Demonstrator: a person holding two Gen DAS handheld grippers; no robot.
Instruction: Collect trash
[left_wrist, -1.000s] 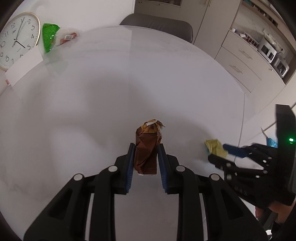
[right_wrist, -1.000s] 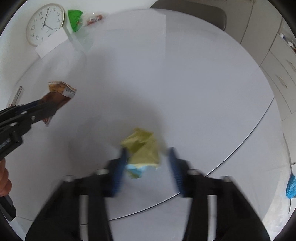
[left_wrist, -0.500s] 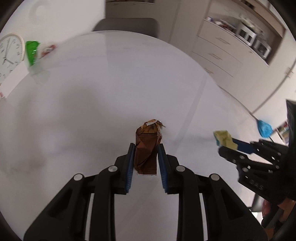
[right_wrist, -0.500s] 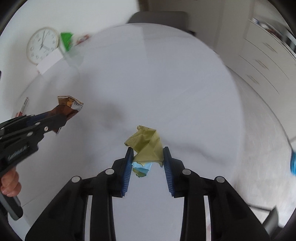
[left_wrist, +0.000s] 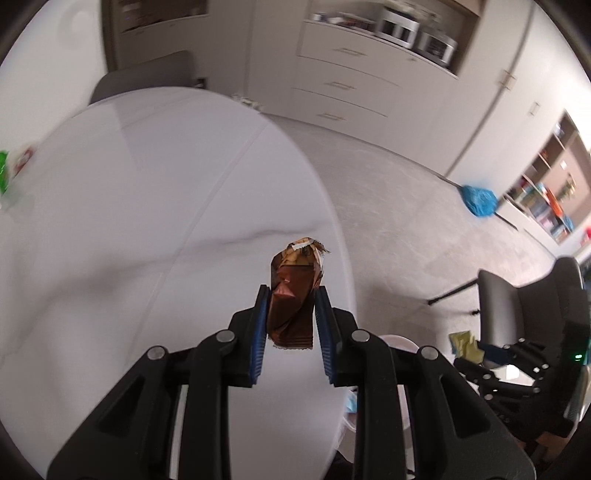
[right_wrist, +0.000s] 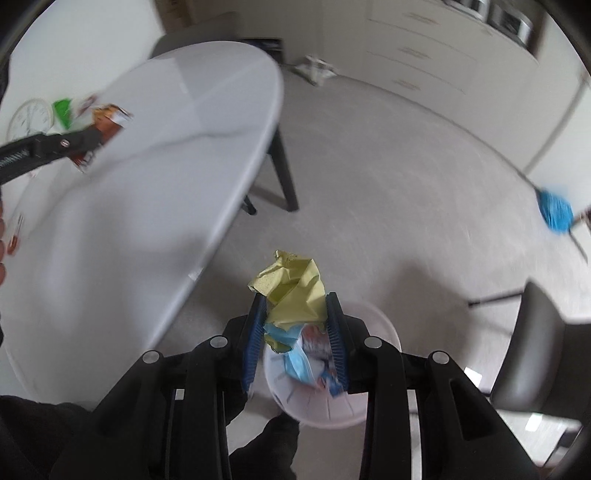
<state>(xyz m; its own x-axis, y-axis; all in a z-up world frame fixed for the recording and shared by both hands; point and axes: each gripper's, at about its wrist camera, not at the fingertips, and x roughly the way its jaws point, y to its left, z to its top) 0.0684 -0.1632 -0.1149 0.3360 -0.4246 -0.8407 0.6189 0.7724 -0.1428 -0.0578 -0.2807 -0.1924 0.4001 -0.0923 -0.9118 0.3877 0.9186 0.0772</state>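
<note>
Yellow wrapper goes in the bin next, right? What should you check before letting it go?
1. Right gripper grips the yellow wrapper: ok.
2. White bin on the floor lies below the wrapper: ok, it shows right behind the fingers.
3. Bin has room: ok, only some blue and white trash shows inside.
4. Left gripper holds the brown wrapper firmly: ok.
5. Left gripper is over the bin too: not ok, it is above the white table edge.
</note>
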